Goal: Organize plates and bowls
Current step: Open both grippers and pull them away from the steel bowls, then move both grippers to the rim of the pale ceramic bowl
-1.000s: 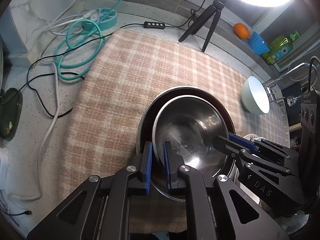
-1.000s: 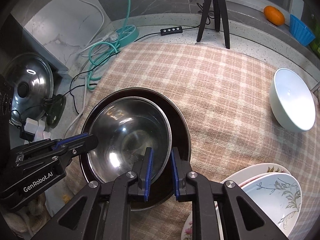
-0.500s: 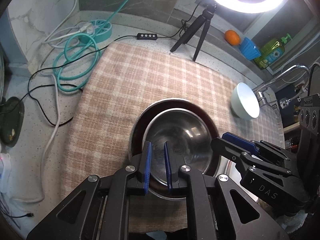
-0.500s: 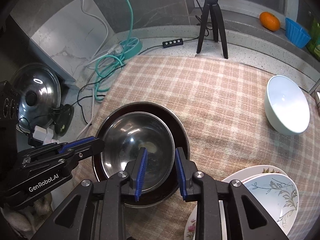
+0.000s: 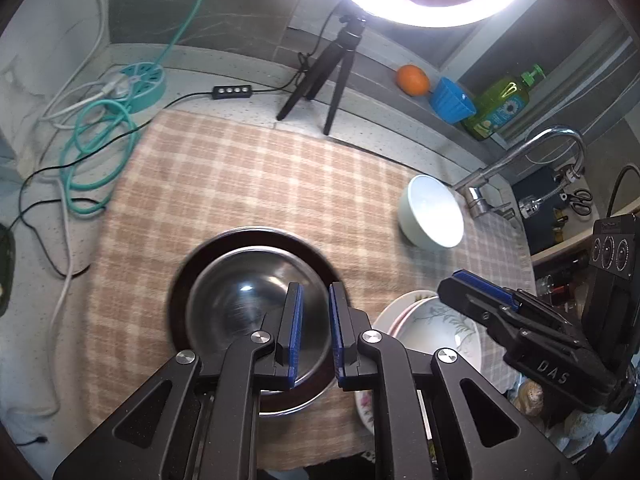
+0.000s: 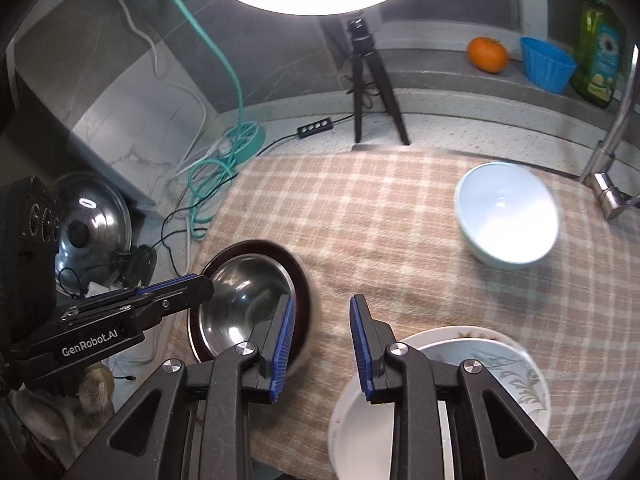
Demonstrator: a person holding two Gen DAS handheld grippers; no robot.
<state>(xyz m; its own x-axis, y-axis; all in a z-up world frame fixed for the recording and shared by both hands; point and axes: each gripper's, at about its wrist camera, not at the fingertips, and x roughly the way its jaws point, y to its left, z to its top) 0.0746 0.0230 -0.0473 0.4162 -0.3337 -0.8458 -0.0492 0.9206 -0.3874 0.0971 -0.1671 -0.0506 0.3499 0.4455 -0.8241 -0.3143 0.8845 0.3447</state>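
A steel bowl (image 5: pixel 240 304) sits nested inside a dark brown bowl (image 5: pixel 256 240) on the checked cloth; both also show in the right wrist view, the steel bowl (image 6: pixel 240 292) in the dark bowl (image 6: pixel 300 276). My left gripper (image 5: pixel 314 328) is open a little and empty above the steel bowl's right side. My right gripper (image 6: pixel 322 344) is open and empty, above the cloth between the nested bowls and a stack of floral plates (image 6: pixel 500 364). The plates also show in the left wrist view (image 5: pixel 436 320). A pale blue bowl (image 6: pixel 506 216) stands at the far right (image 5: pixel 434 216).
A ring light on a tripod (image 5: pixel 332 76) stands behind the cloth. Teal and white cables (image 5: pixel 96 136) lie at the left. A tap (image 5: pixel 520 168) stands at the right; an orange (image 5: pixel 412 80), blue cup and soap bottle on the ledge. A pot lid (image 6: pixel 92 220) rests far left.
Both grippers let go of the steel bowl, which now rests in the dark bowl. They opened, rose and pulled back, drifting right; the right gripper opened wider.
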